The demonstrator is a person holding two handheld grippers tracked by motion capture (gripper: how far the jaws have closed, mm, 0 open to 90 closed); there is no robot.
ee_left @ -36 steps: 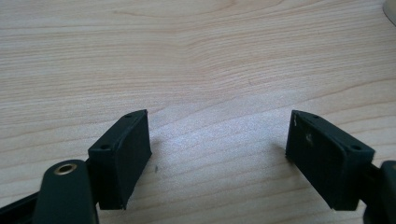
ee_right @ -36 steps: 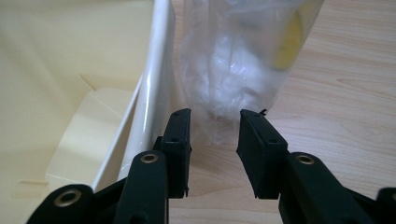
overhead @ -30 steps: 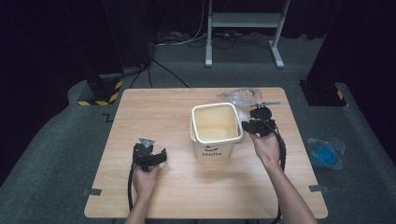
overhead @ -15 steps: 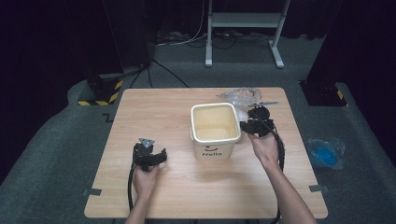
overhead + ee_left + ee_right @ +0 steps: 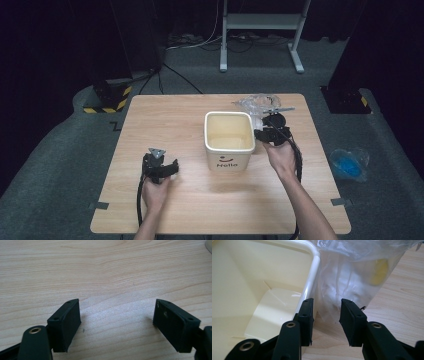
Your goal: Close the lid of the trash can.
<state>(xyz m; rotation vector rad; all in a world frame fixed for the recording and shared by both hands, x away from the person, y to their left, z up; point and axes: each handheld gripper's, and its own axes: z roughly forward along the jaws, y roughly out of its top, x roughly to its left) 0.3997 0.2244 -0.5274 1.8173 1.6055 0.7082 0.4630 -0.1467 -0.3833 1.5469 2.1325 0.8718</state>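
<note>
A wooden table (image 5: 190, 200) seen from above, with a person's two forearms reaching in from the near edge, each hand holding a black gripper.

The right gripper (image 5: 325, 315) sits at the far right corner of a cream plastic bin (image 5: 229, 140). Its jaws stand partly open, and a crumpled clear plastic bag (image 5: 352, 280) hangs just ahead of them — its lower edge dips into the gap, but the pads do not press on it. The bin's rounded white rim rises just beyond the left jaw, with the bin's empty inside off to that side; bare wood lies past the right jaw. Something yellow shows faintly through the bag.

The left gripper (image 5: 116, 320) hovers low over bare table, well apart from the bin — jaws wide open, nothing between them.
</note>
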